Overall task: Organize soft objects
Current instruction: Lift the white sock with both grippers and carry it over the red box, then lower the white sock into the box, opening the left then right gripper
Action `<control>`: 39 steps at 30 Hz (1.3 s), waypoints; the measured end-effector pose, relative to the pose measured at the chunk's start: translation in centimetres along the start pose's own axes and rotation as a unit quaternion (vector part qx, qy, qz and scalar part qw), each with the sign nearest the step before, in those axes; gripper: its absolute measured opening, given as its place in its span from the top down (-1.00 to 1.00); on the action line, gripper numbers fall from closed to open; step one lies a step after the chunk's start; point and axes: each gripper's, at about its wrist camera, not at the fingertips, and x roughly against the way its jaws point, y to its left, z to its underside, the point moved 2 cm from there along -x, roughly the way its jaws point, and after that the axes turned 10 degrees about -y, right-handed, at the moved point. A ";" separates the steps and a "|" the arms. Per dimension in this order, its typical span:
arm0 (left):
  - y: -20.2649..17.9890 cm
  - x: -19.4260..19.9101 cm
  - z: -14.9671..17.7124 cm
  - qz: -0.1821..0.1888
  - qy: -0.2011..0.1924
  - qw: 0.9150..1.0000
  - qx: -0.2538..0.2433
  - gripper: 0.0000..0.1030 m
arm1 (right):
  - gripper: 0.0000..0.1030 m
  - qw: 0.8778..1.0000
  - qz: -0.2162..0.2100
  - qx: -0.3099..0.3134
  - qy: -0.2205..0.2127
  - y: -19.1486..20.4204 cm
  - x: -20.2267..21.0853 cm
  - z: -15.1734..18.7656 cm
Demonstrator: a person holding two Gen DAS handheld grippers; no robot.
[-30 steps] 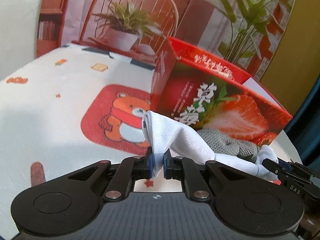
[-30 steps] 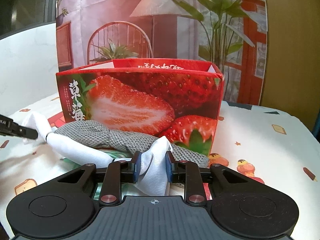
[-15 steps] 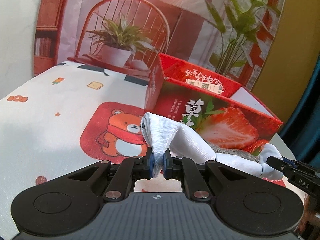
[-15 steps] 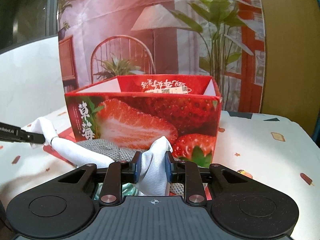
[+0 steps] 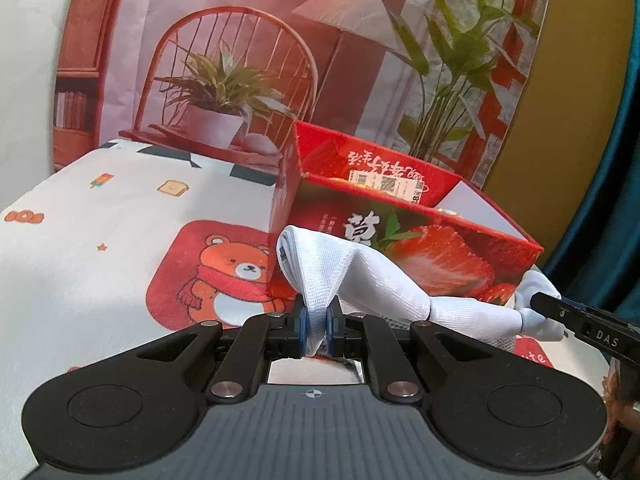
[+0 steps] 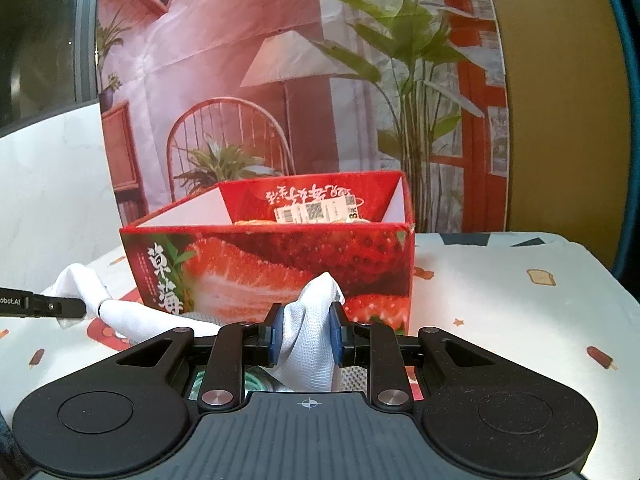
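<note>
I have the white cloth (image 5: 384, 284) strung between both hands. My left gripper (image 5: 316, 326) is clenched on one bunched end, the fabric pinched thin between its blue pads. My right gripper (image 6: 307, 334) is clamped on the other end, a thicker wad that keeps its jaws a little apart. From the left camera the cloth runs rightward off my gripper in a twisted rope to the right gripper's tip (image 5: 560, 312); from the right camera it runs leftward to the left gripper's tip (image 6: 60, 307).

The red box (image 6: 272, 264) stands straight ahead of the right gripper and ahead and to the right of the left one, its top open, something orange and a label showing inside. A grey knit piece (image 6: 200, 317) lies beneath the span, at the foot of the box on the bench (image 5: 100, 248).

My read is that the step in hand is carrying the cloth over the near wall and dropping it in. To do that well I would raise both ends evenly so the sagging middle clears the rim, keep the hands close enough that the rope is not pulled taut, and travel forward until both grippers are past the wall before letting go. Releasing one end early would likely leave it draped over the edge. I would also watch that the low part of the cloth does not drag the grey piece.
</note>
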 end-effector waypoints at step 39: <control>-3.0 -11.2 -8.9 0.047 0.057 0.996 -0.046 -0.02 | 0.61 0.990 0.033 0.133 0.028 -3.2 -12.6 -7.8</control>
